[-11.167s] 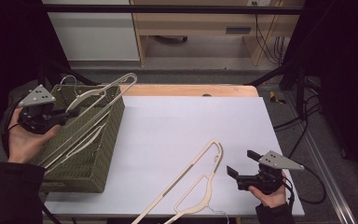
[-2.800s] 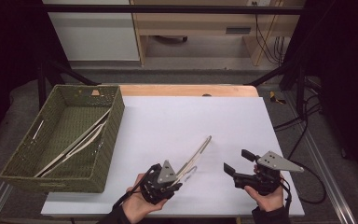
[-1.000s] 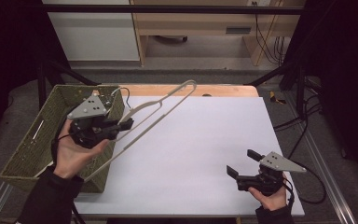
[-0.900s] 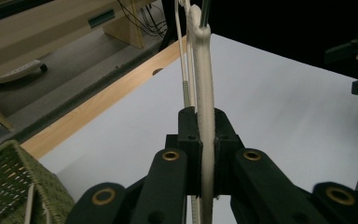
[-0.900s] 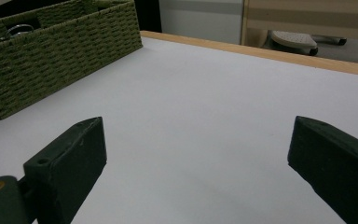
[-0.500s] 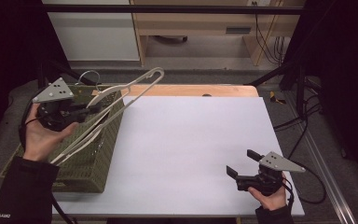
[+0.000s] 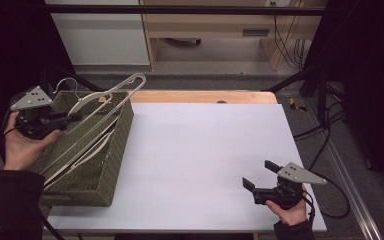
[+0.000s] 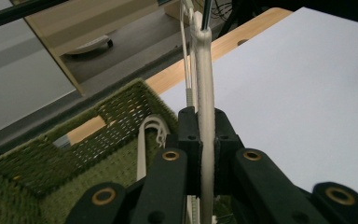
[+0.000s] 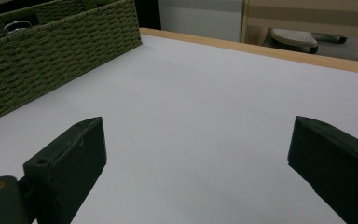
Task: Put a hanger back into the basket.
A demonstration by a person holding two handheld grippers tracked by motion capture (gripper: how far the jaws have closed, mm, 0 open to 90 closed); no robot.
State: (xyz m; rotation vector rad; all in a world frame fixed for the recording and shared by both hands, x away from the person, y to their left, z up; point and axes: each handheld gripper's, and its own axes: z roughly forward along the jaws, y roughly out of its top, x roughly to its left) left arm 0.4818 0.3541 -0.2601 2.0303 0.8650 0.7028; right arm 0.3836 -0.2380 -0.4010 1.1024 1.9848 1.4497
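Gripping a cream hanger (image 7: 111,95) over the basket (image 7: 111,165), left hand-held gripper (image 7: 75,118) clenched, hanger's long axis slanting up toward the table's far edge

A wooden bench (image 7: 215,22) and dangling cables (image 7: 285,45) stand beyond the white table (image 7: 210,150).

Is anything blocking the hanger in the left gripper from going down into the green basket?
Nothing visible does. The left gripper holds the hanger over the open basket. The hangers already inside lie flat along the bottom, so it would settle on them.
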